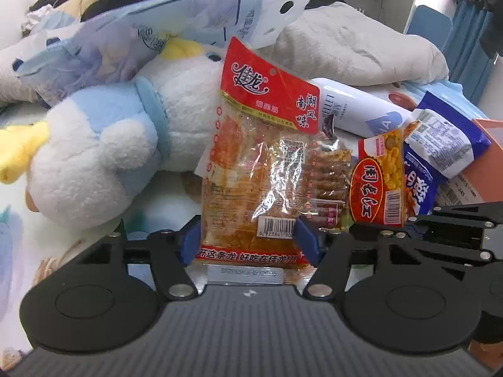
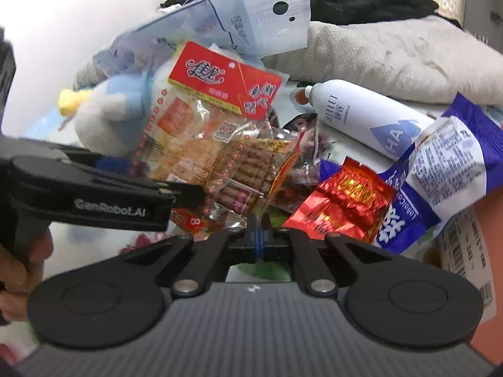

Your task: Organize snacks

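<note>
A clear packet of orange spicy strips with a red header [image 1: 251, 157] stands upright between the blue pads of my left gripper [image 1: 248, 245], which press on its lower sides. From the right wrist view this packet [image 2: 201, 110] rises from the left gripper [image 2: 188, 194], with a hand below it. My right gripper [image 2: 257, 235] is shut on the thin bottom edge of a small red-and-yellow packet [image 1: 377, 182], seen edge-on there. In the left wrist view the right gripper [image 1: 411, 220] reaches in from the right.
A blue-and-white plush toy [image 1: 94, 144] lies at left under a pale blue plastic bag [image 1: 157, 22]. Behind are a white spray can [image 1: 355, 110] and grey cloth [image 1: 345, 50]. A blue snack bag [image 2: 440, 169], a red foil packet [image 2: 342, 204] and an orange box [image 1: 484, 163] crowd the right.
</note>
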Demonstrator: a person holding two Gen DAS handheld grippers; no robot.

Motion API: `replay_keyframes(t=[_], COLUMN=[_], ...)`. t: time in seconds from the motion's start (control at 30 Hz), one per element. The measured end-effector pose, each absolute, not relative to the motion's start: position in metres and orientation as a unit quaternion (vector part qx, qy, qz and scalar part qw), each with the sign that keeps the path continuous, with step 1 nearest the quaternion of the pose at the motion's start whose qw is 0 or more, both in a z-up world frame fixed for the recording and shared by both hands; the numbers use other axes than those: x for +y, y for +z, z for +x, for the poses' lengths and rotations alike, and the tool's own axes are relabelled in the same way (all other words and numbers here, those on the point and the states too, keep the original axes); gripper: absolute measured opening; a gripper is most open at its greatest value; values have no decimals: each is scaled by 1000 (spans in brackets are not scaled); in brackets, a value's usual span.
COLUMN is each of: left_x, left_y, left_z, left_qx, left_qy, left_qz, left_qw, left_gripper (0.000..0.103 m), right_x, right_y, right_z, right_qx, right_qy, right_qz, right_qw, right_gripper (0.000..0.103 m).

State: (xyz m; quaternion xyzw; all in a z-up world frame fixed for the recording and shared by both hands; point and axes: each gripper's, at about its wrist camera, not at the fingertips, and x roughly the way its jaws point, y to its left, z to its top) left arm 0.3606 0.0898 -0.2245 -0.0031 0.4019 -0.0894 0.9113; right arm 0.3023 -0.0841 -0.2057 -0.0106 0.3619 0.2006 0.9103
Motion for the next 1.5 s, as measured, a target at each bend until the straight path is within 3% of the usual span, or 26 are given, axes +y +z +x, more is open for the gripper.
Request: replay_keyframes(t=[0.13,0.3,1.03,1.5], left_x=[90,93,98,78], left_y=[-222,-218,-183,-191], left_z=[352,330,191,138], left_qx=[409,417,413,448], left_qy=[-87,-79,-15,-15], left_qz=[-13,-25,-112,-130], left_qw=[908,905,904,884], left_gripper=[58,55,55,55], right_x=[-86,-85,-129,-162], right_y=[-202,-197,-161,-174], right_z=[292,275,166,92], right_qx=[365,369,364,413], right_qy=[208,221,195,164], right_qz=[5,5,-6,14], right_qw=[907,903,911,896], right_gripper=[3,3,3,6])
